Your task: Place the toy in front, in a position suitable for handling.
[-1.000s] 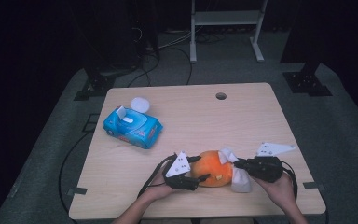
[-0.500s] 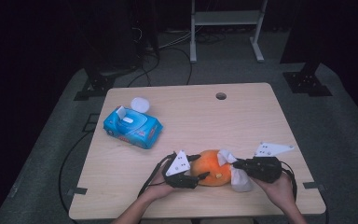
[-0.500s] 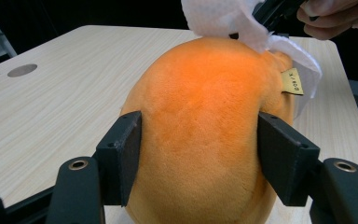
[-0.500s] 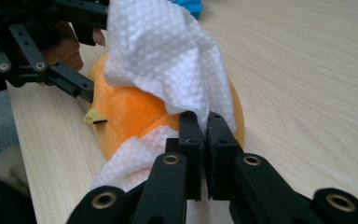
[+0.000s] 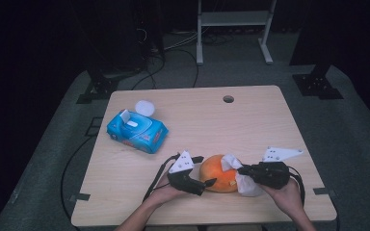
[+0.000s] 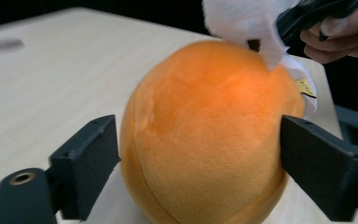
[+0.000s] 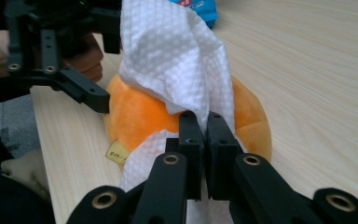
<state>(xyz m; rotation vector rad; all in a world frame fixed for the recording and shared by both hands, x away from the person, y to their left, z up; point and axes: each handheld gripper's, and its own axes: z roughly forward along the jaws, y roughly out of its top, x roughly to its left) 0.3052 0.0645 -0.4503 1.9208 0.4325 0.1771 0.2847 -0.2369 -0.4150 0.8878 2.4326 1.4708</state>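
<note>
An orange plush ball [image 5: 217,173] lies near the front edge of the wooden table [image 5: 250,130]. My left gripper [image 5: 206,170] has a jaw on either side of it. Its jaws have just been opening, and in the left gripper view [image 6: 200,168] they flank the ball [image 6: 205,140] without squeezing it. My right gripper [image 5: 241,169] comes in from the right, shut on a white wipe [image 5: 245,185]. In the right gripper view [image 7: 204,126] the wipe [image 7: 168,56] drapes over the ball's [image 7: 135,112] top and side.
A blue pack of wipes [image 5: 137,131] with its flap up lies at the left of the table, and a round white lid [image 5: 144,107] sits just behind it. A small hole [image 5: 228,99] is near the far edge. Cables trail off the table's left side.
The left gripper's jaws stand a little wider around the orange ball than before. Both hands and the wipe have stayed in place.
</note>
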